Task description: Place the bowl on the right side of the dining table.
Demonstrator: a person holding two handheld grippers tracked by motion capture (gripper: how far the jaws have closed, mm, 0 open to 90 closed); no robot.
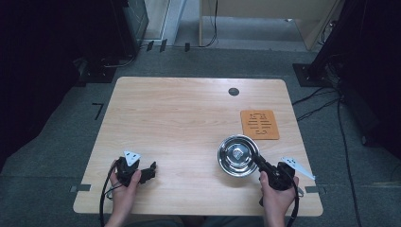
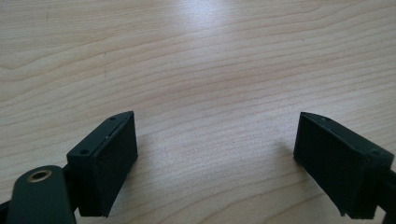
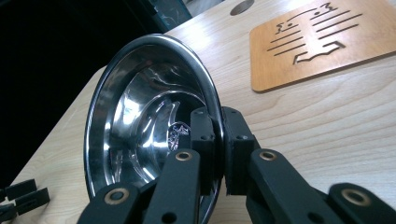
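Steel bowl rim clamped in right tongs, left tongs apart over bare table.

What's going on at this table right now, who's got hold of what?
A person sits at a wooden table with a claw in each hand. The right claw is shut on the rim of a shiny metal bowl, one jaw inside and one outside. The left claw is open, with bare tabletop between its jaws. An orange wooden coaster with cut-out lines lies flat just beyond the bowl, untouched.
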